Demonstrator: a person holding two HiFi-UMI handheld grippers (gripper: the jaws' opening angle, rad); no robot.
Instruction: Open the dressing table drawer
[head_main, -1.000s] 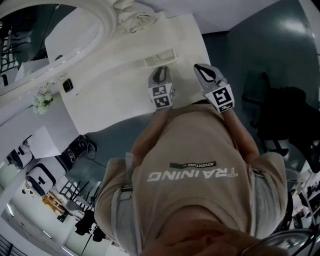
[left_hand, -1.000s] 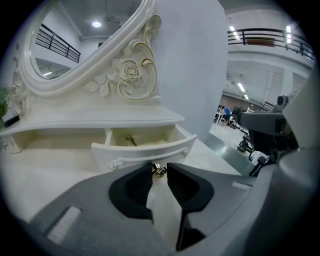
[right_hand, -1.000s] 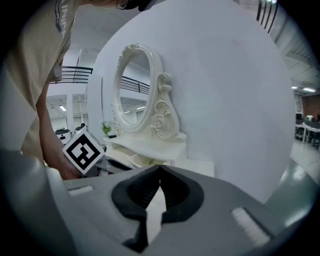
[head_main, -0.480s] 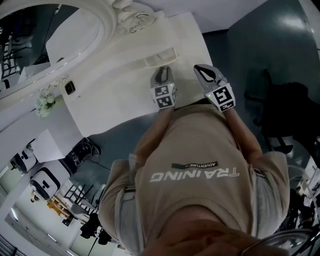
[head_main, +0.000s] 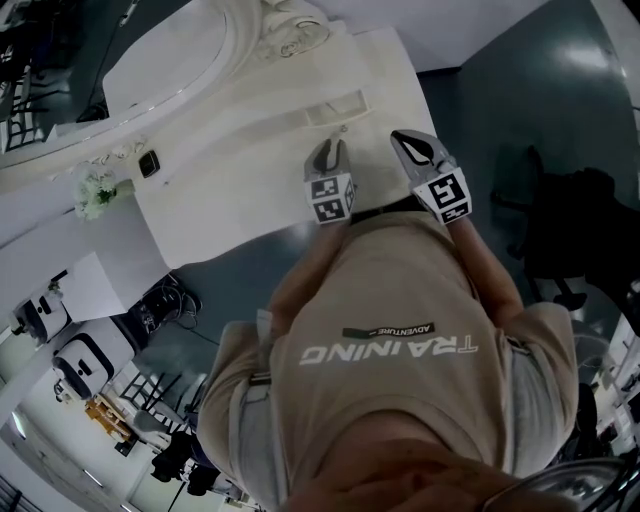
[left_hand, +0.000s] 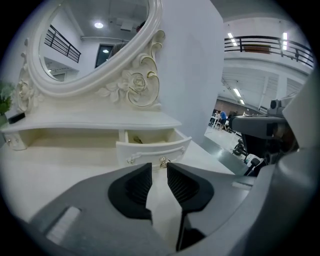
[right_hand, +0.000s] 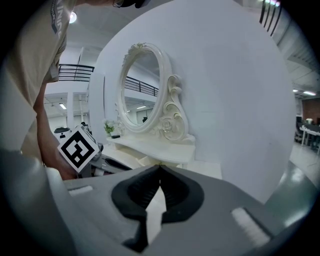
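Observation:
The white dressing table has its small drawer pulled out. In the left gripper view the drawer stands open, a dark item lying inside, and its brass knob sits just beyond the jaw tips. My left gripper is open with nothing between its ribbed pads. In the head view the left gripper is a short way back from the drawer front. My right gripper hovers to the right of the drawer. In its own view the right gripper is shut with its tips touching and holds nothing.
An oval mirror in a carved frame rises behind the table's raised shelf. A small black object and white flowers are at the shelf's left end. Dark floor and a black chair lie to the right.
Both grippers have drawn back a little from the table. The left gripper's tips, which were at the drawer front, now stand apart from it. The drawer stays pulled out.

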